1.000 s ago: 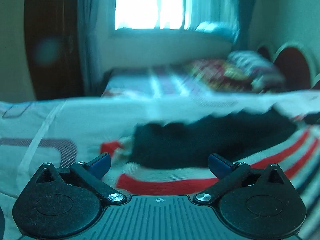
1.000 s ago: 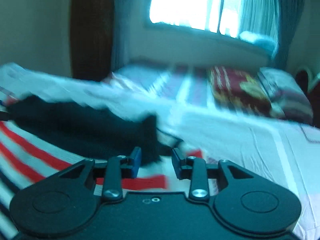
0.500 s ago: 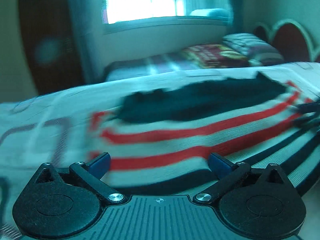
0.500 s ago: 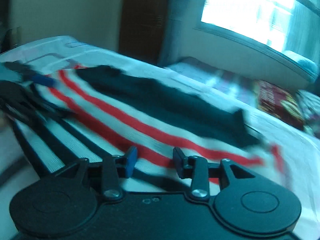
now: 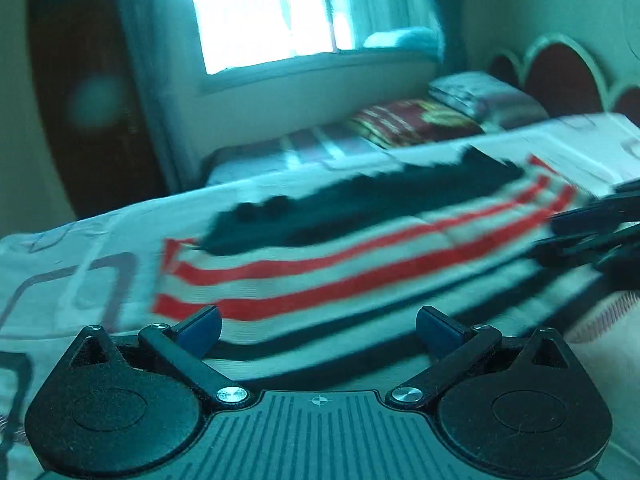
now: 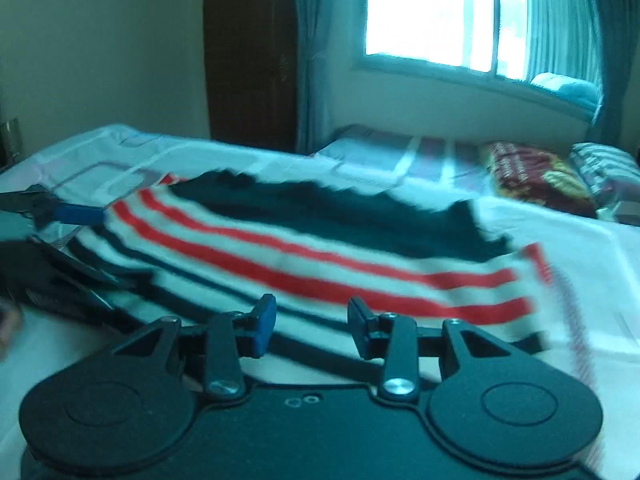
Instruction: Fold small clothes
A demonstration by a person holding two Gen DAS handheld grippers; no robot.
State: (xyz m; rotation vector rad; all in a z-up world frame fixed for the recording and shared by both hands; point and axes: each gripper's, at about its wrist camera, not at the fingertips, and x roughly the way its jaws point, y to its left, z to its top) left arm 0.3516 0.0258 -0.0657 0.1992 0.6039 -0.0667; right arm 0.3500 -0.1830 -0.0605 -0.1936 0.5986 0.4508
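A striped garment [image 5: 360, 256] is lying flat on the bed [image 5: 80, 264], its dark part at the far edge. The left gripper [image 5: 318, 326] is hovering at its near hem, fingers wide apart and empty; the right gripper [image 6: 312, 320] likewise, fingers partly apart, gripping nothing.

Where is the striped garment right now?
The striped garment lies spread on the bed, in both wrist views just ahead of the open grippers, with pillows beyond it.
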